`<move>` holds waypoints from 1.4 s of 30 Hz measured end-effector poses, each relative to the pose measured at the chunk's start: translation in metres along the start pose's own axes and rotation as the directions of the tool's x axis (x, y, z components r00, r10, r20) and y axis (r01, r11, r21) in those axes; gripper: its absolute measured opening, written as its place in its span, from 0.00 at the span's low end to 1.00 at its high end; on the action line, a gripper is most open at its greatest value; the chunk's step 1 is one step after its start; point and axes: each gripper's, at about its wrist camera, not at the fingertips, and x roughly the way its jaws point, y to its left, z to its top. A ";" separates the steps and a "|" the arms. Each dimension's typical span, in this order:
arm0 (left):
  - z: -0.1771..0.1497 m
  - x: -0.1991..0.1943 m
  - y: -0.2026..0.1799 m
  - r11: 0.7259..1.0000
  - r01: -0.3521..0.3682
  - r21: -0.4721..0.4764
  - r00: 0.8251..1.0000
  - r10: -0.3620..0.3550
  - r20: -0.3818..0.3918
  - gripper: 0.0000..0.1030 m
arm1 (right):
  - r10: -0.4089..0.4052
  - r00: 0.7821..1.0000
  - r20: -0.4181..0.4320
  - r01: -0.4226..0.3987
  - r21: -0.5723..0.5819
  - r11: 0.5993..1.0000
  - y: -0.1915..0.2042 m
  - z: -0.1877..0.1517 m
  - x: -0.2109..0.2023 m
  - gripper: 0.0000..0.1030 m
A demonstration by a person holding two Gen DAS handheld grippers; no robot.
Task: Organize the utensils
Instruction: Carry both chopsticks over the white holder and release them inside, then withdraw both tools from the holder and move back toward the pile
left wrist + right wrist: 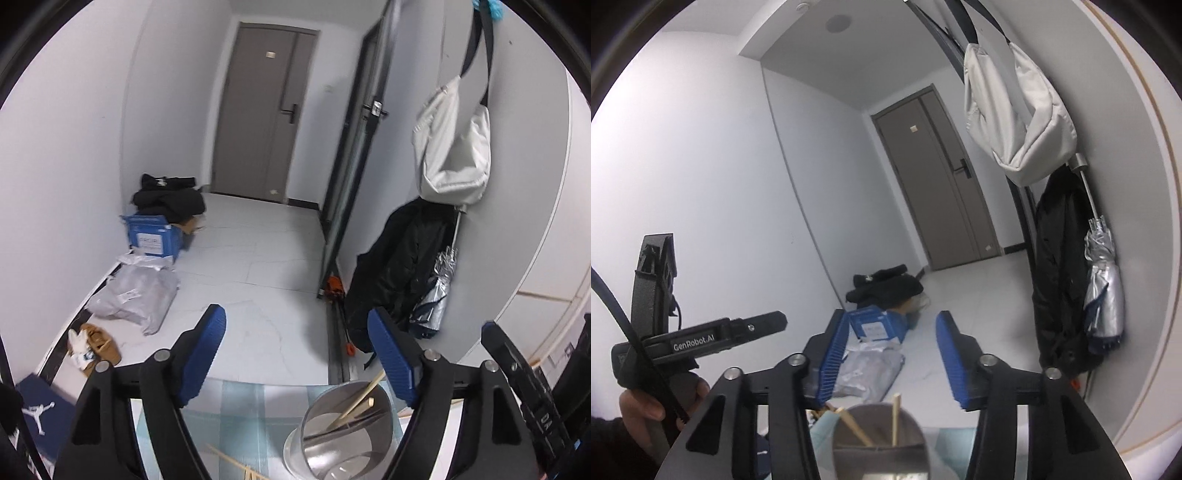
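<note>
We see loose chopsticks (236, 466) on bench (236, 410) only from left wrist; metal cup (343, 432) holds chopsticks; left claw (297, 354), right claw (890, 360) both released, empty.

Cool, even indoor light filling both views; shadows showing soft. Fisheye bending walls toward the rim, black vignette ringing edges. Metal cup (341, 430) glinting at 5 o'clock. Slight softness blurring the foreground.

White walls enclose a hallway with pale marbled floor tiles (255, 258). A grey-brown door (264, 122) stands closed at upper centre. At the right, a white bag (452, 147), a dark coat (399, 269) and a folded silver umbrella (439, 284) hang against the wall. At left, a blue box (153, 236) sits under dark clothing.
</note>
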 end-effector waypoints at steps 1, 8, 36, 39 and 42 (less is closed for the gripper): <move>0.000 -0.002 0.002 1.000 -0.011 -0.003 1.000 0.011 0.000 0.79 | -0.001 1.000 -0.002 0.001 -0.001 1.000 0.004 0.000 -0.004 0.53; -0.008 -0.030 -0.001 0.996 -0.089 -0.008 0.996 0.089 0.022 0.86 | 0.000 0.999 -0.035 -0.001 -0.044 0.999 0.030 -0.007 -0.027 0.68; -0.096 -0.075 0.052 0.966 -0.253 -0.045 0.965 0.256 0.065 0.99 | -0.029 0.989 -0.147 0.005 -0.158 0.987 0.104 -0.089 -0.061 0.89; -0.108 -0.069 0.069 0.961 -0.264 -0.082 0.962 0.268 0.044 0.99 | -0.035 0.982 -0.187 0.002 -0.174 0.985 0.106 -0.104 -0.056 0.89; -0.122 -0.054 0.087 0.955 -0.277 -0.102 0.961 0.277 -0.009 0.99 | -0.028 0.969 -0.244 -0.020 -0.191 0.981 0.107 -0.120 -0.048 0.89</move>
